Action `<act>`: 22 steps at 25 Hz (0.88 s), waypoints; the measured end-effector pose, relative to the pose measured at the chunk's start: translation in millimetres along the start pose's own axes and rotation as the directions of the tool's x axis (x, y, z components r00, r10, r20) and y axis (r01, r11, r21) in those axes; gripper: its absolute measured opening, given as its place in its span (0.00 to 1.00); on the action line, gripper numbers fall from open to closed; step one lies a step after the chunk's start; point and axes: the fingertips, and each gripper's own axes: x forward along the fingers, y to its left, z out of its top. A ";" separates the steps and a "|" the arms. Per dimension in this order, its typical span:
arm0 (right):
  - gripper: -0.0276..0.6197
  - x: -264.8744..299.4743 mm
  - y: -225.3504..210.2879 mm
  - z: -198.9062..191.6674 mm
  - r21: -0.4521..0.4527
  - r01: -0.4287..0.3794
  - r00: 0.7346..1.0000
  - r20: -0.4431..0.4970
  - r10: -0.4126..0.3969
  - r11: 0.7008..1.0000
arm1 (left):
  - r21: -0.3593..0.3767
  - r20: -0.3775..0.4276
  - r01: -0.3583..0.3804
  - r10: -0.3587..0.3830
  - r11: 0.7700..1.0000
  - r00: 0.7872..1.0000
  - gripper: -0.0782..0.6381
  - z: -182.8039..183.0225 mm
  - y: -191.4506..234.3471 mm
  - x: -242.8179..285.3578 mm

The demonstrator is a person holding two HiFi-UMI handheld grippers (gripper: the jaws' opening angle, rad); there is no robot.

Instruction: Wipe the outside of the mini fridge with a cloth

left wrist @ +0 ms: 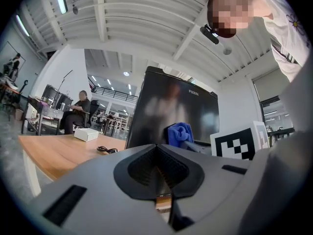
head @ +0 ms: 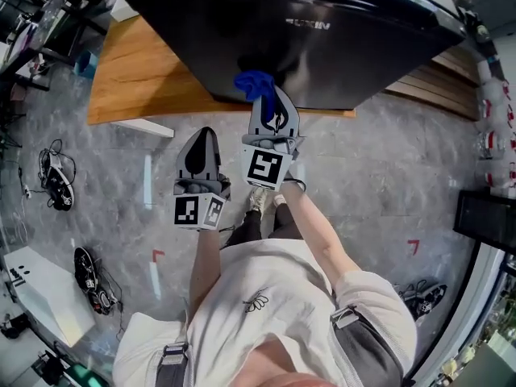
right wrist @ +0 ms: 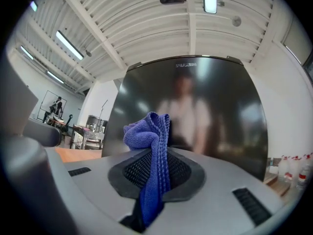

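A glossy black mini fridge (head: 306,31) stands on a wooden platform (head: 137,71); it fills the right gripper view (right wrist: 195,111) and shows in the left gripper view (left wrist: 166,111). My right gripper (head: 270,103) is shut on a blue cloth (head: 255,84), bunched at the jaw tips (right wrist: 149,136) close before the fridge's front, near its lower edge. The cloth (left wrist: 180,132) also shows in the left gripper view. My left gripper (head: 201,147) hangs lower left of it over the floor, jaws together with nothing between them.
A white box (left wrist: 86,134) and a black cable (left wrist: 106,150) lie on the wooden platform left of the fridge. Cables and gear (head: 56,180) lie on the grey floor at left. A person sits at a desk (left wrist: 76,112) far behind. Wooden slats (head: 435,83) lie right of the fridge.
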 end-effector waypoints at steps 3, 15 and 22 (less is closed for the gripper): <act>0.14 -12.1 -37.0 -6.3 0.017 0.044 0.998 -0.048 -0.044 0.999 | 0.012 -0.020 0.047 -0.047 0.999 0.999 0.12 -5.3 -24.0 12.9; 0.14 -52.0 -193.5 -29.8 0.003 0.262 0.959 -0.115 -0.260 0.965 | 0.063 -0.063 0.183 -0.179 0.981 0.982 0.12 -23.9 -112.1 45.5; 0.14 -61.5 -243.2 -35.3 -0.046 0.282 0.950 -0.121 -0.286 0.958 | 0.069 -0.086 0.221 -0.215 0.973 0.973 0.12 -32.3 -144.2 43.8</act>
